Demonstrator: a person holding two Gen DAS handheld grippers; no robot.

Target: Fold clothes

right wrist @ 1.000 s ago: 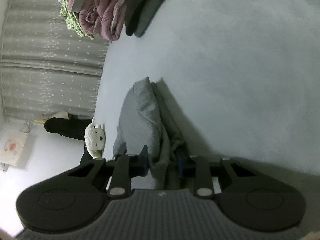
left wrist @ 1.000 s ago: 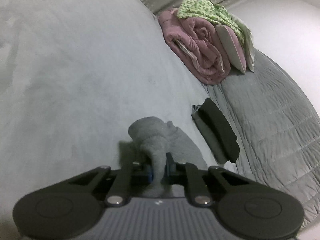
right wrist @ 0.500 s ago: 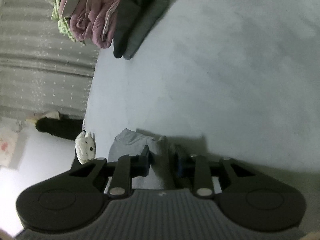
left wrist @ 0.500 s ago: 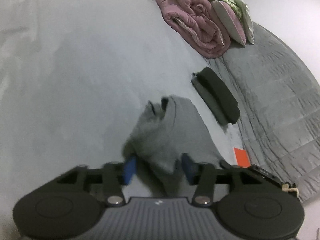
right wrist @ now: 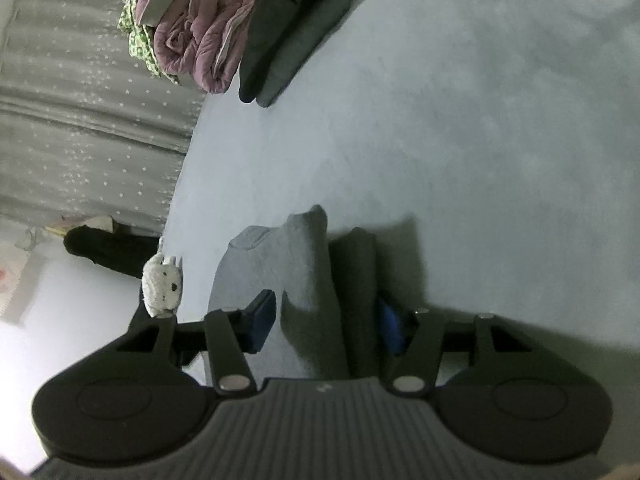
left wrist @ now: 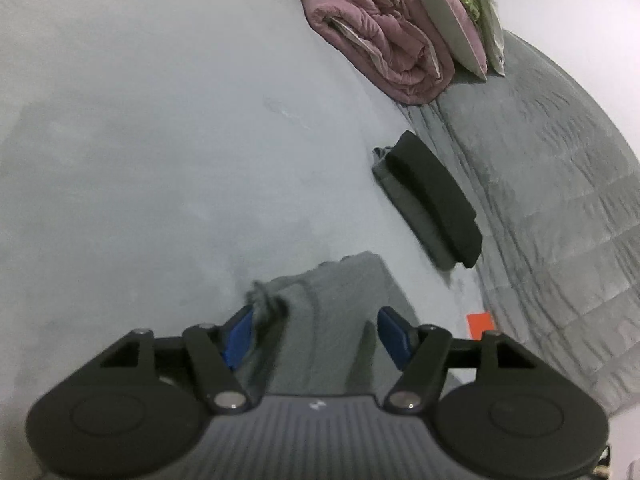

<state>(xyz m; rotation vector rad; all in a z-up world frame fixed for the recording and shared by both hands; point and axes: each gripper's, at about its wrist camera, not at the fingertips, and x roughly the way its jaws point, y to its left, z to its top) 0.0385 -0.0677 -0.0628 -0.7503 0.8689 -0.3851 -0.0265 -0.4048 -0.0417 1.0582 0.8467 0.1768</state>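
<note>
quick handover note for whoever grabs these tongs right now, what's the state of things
Left tongs: open, straddling the grey garment, not gripping.
Right tongs: open, with a raised fold of the same garment between the fingers.
Garment lies bunched on the pale bed cover, partly folded.
Done: a dark folded stack sits by the pink quilt.
Left: flatten, finish the fold, add it to the stack.

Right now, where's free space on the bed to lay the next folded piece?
The pale sheet left of the grey garment and the dark folded stack lies bare. It is crowded by the pink quilt and pillows.
</note>
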